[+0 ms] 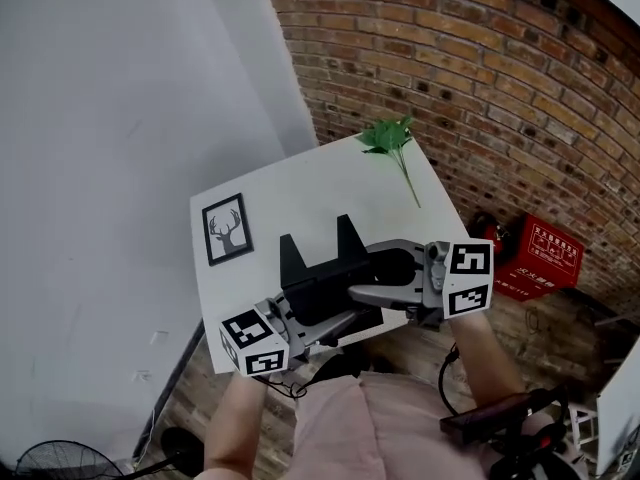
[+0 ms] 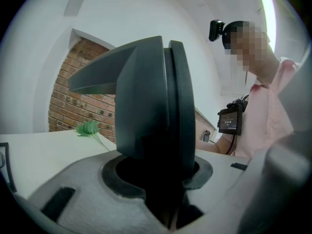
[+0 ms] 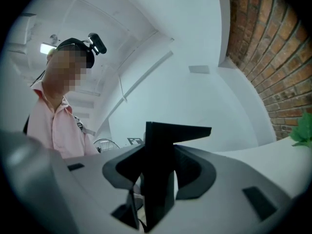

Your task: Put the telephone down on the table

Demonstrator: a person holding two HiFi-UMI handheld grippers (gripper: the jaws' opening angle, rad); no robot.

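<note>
Holding the black angular plastic telephone [image 1: 318, 268] from two sides, the left gripper [image 1: 318, 318] and the right gripper [image 1: 372, 280] are each partly closed on it, over the near edge of the white counter [image 1: 300, 183].

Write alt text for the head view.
The left gripper and right gripper clamp a black telephone over the near edge of a white table. A framed deer picture lies at the table's left, a green sprig at its far edge; a brick wall and red crate are at right.
</note>
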